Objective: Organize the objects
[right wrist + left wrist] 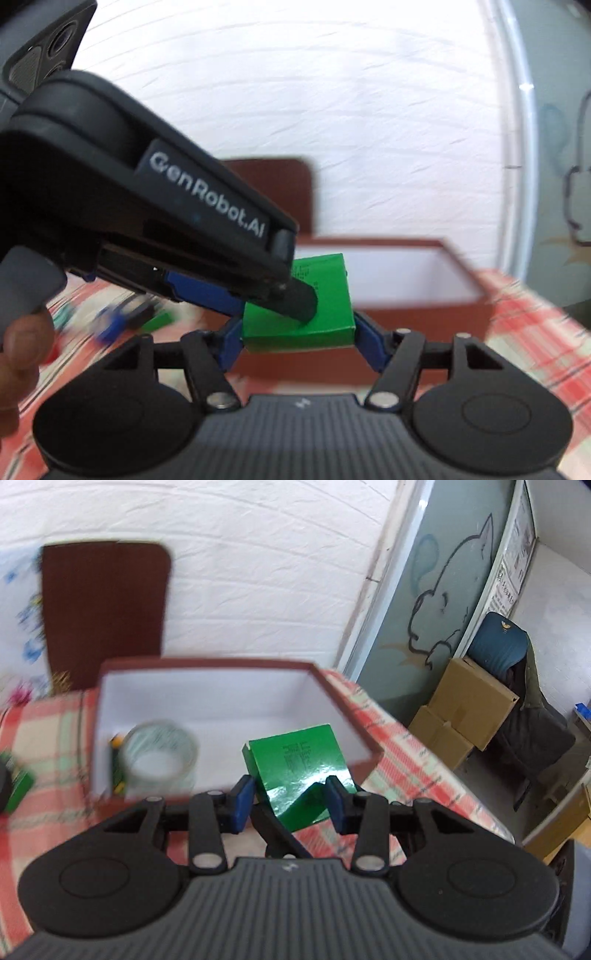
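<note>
A small glossy green box [299, 771] sits between the blue pads of my left gripper [290, 799], at the near rim of an open brown box with a white inside [229, 701]. In the right wrist view the same green box [325, 314] is squeezed between my right gripper's [297, 341] blue fingers, with the left gripper's body [147, 206] reaching across onto it. A roll of clear tape [159, 757] lies inside the brown box at the left. The brown box [406, 273] stands just behind the green one.
A brown lid [103, 613] leans on the white wall behind the box. The table has a red plaid cloth [406, 760]. Small green and blue items [122, 317] lie blurred at the left. Cardboard boxes [469, 709] and a chair stand on the floor at the right.
</note>
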The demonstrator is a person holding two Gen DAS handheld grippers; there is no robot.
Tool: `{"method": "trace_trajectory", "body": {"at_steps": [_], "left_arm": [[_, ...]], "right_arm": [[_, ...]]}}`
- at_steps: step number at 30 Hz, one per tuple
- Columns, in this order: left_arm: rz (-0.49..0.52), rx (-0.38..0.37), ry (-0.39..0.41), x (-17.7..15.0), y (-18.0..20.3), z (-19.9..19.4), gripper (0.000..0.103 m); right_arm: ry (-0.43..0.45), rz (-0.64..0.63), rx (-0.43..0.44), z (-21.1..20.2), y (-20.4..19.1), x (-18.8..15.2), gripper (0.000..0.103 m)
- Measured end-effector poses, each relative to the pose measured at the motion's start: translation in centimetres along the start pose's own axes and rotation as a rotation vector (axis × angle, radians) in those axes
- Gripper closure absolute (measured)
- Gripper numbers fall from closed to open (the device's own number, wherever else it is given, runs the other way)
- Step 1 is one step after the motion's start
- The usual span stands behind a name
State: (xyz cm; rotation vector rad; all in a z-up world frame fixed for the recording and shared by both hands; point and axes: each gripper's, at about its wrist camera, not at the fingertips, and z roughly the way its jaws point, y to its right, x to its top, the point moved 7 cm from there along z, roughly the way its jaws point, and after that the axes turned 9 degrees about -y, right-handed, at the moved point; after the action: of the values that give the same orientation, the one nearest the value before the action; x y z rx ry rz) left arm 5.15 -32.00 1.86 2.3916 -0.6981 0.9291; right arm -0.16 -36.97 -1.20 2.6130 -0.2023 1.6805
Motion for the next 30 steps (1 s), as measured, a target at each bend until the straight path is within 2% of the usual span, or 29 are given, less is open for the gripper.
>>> {"method": "trace_trajectory", "body": {"at_steps": [5, 8, 10, 13, 15, 20, 23, 26, 30], "left_arm": [[0.041, 0.081, -0.009, 3.7, 1.8, 6.0, 0.054], [-0.035, 0.120, -0.065, 3.9, 0.1, 8.3, 0.054], [-0.071, 0.113, -0.072, 3.6, -0.6, 8.4, 0.054], [-0.059, 0.137, -0.068, 2.5, -1.2, 6.7, 0.054], [-0.063, 0.150, -0.053, 1.9, -1.5, 5.2, 0.054], [-0.041, 0.156, 0.010, -0.2, -2.6, 0.0, 0.045], [-0.002, 0.212, 0.042, -2.1, -3.7, -2.7, 0.045], [-0.006, 0.304, 0.016, -4.2, -6.2, -3.5, 0.045], [-0.106, 0.399, -0.063, -7.2, -11.3, -3.9, 0.045]], "right_arm": [[-0.014, 0.036, -0.088, 5.6, 4.8, 1.9, 0.039], [-0.037, 0.056, -0.124, 8.7, 6.5, 1.4, 0.030], [-0.024, 0.027, -0.147, 8.9, 6.5, 0.9, 0.030], [0.020, 0.036, -0.106, 7.6, 6.4, 0.2, 0.030], [0.037, 0.040, -0.088, 6.7, 6.0, -0.1, 0.026], [0.078, 0.044, -0.027, 3.1, 4.3, -1.3, 0.019], [0.075, 0.065, 0.003, 1.4, 2.0, -2.7, 0.017], [-0.008, 0.076, 0.062, 1.4, -0.2, -4.8, 0.016], [-0.210, 0.078, 0.117, 3.0, -2.9, -8.3, 0.020]]}}
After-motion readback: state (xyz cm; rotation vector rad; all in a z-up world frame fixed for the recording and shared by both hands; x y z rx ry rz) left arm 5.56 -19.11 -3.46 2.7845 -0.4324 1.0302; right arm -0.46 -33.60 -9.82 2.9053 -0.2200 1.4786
